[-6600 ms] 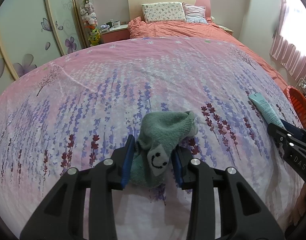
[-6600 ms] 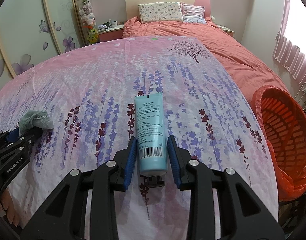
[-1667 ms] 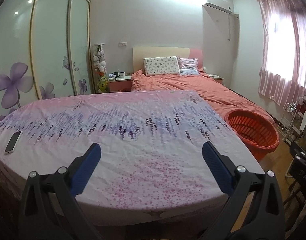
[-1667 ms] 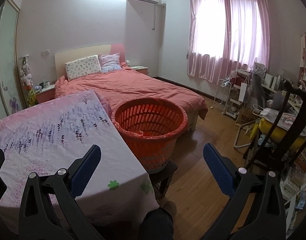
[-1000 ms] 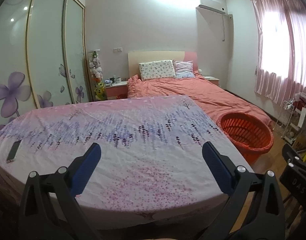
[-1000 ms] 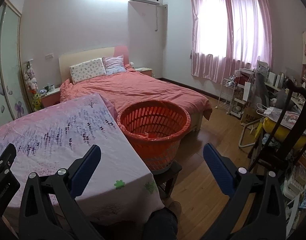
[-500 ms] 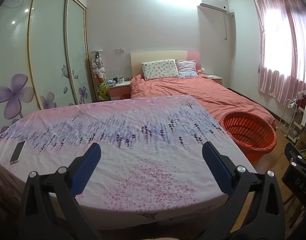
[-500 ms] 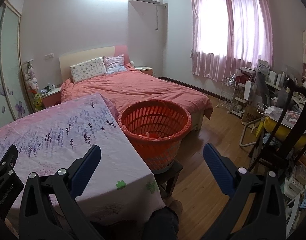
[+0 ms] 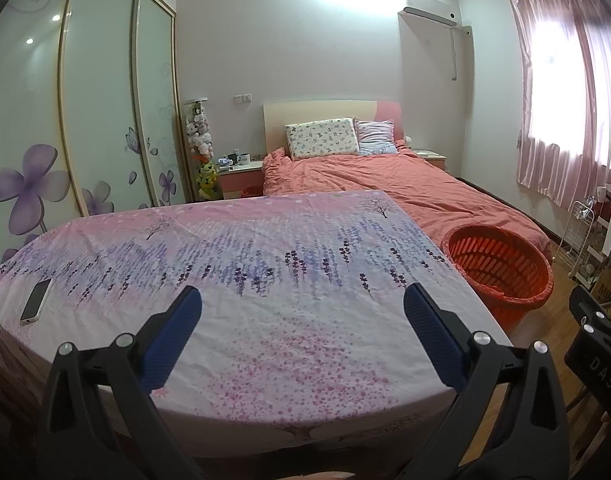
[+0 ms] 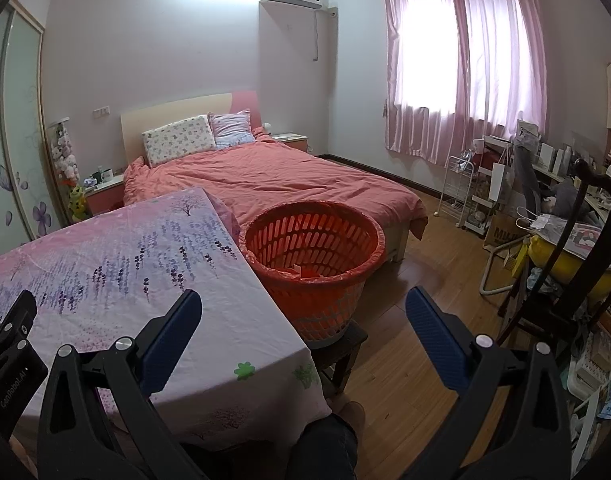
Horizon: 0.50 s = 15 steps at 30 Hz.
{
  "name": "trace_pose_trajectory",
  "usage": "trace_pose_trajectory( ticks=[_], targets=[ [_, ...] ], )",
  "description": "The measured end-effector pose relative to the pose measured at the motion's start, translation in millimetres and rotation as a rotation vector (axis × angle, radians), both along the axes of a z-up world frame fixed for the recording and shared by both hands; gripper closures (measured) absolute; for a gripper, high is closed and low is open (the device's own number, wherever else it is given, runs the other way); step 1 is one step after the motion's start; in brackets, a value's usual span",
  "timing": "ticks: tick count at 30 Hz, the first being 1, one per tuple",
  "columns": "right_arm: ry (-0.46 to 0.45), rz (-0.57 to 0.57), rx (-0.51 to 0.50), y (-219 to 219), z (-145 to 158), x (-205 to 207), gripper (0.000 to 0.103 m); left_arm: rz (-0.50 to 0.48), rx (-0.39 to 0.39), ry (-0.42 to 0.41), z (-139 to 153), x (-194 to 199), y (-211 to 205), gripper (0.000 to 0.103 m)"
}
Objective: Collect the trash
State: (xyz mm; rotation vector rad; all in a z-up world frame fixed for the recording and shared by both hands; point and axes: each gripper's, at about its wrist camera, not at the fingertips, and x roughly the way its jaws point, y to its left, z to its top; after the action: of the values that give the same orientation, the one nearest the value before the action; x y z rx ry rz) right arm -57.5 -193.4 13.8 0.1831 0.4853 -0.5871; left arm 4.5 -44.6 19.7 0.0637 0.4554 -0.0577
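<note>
While both tongs are held above the near edge of the desk, neither pinches anything. Left tongs [image 9: 301, 320] spread wide, blue pads [image 9: 173, 336] far apart, nothing between them. Right tongs [image 10: 303, 324] also spread wide and empty; its black frame shows at 4 o'clock in the left wrist view.

Desk [image 9: 265, 280] is covered by a pink cloth with purple lavender print, wrinkled in places. Phone [image 9: 36, 301] lies flat on the cloth at 9 o'clock in the left wrist view, near the desk's left edge, well apart from both tongs.

Orange basket [image 10: 313, 276], slotted walls, lined with an orange bag, stands on a dark stool [image 10: 341, 344] just beside the desk's right edge; 3 o'clock in the left view, dead centre in the right view. Inside the basket some items lie at the bottom, a pale piece [image 10: 296, 269] visible, too small to tell what.

Bed [image 10: 273, 180] with salmon cover and two pillows at 12 o'clock beyond the desk. Pink curtains [image 10: 461, 60] at 1 o'clock in the right view. Person's dark trouser leg [image 10: 325, 448] and shoe at 6 o'clock, on the wood floor.
</note>
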Motion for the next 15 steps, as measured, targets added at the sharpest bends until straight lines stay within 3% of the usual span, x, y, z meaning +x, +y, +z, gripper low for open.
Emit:
trace_pose_trajectory(
  ticks=[15],
  targets=[
    [0.006,0.012,-0.004,-0.4,1.1,5.8,0.002,0.007,-0.003,0.004,-1.2,-0.3,1.2,0.004]
  ],
)
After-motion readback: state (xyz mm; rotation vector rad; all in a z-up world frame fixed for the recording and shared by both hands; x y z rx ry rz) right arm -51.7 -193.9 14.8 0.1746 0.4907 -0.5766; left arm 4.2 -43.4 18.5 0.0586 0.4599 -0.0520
